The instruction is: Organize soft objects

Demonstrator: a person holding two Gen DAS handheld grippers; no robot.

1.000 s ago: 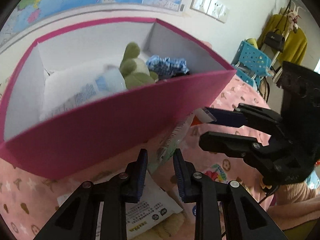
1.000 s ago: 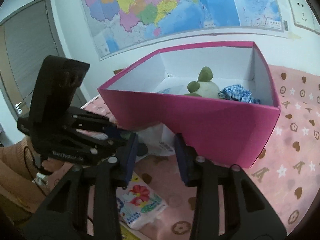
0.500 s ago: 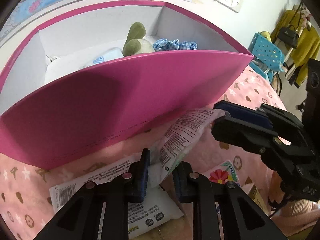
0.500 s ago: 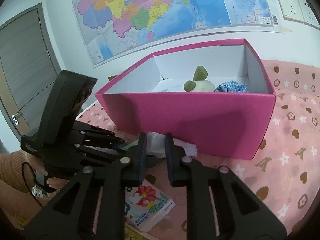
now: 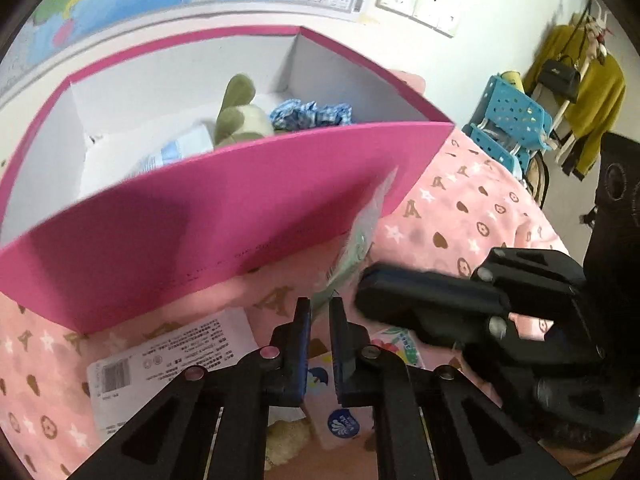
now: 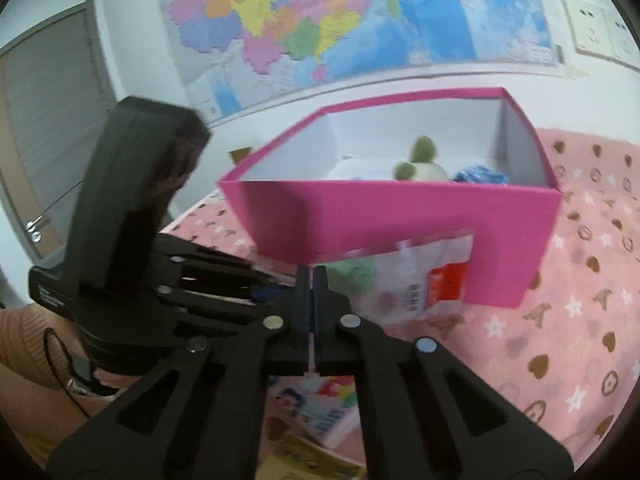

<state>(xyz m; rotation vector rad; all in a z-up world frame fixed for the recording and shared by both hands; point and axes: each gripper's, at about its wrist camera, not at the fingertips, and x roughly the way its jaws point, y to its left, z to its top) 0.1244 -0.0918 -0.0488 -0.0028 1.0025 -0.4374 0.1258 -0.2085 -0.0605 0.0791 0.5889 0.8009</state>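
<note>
A clear plastic packet point(image 5: 360, 232) with green contents and a red label point(image 6: 424, 280) hangs in front of the pink box's near wall point(image 5: 200, 232). My left gripper point(image 5: 320, 304) is closing tight on the packet's lower end. My right gripper point(image 6: 314, 274) pinches the packet's edge, its pads pressed together as they close. The two grippers meet tip to tip: the right gripper point(image 5: 362, 290) comes in from the right, the left gripper point(image 6: 276, 286) from the left. In the box point(image 6: 400, 220) lie a green plush point(image 5: 240, 116), a blue checked cloth point(image 5: 312, 114) and a white pack point(image 5: 172, 152).
A flat white pack point(image 5: 172, 356) and a flower-printed tissue pack point(image 6: 332, 400) lie on the pink blanket under the grippers. A blue plastic stool point(image 5: 512, 116) and a coat rack point(image 5: 592, 88) stand beyond the bed. A person's orange sleeve point(image 6: 24, 340) is at the left.
Both grippers went from partly open to shut on the plastic packet. The packet has come up off the blanket and now hangs against the box's front wall.
</note>
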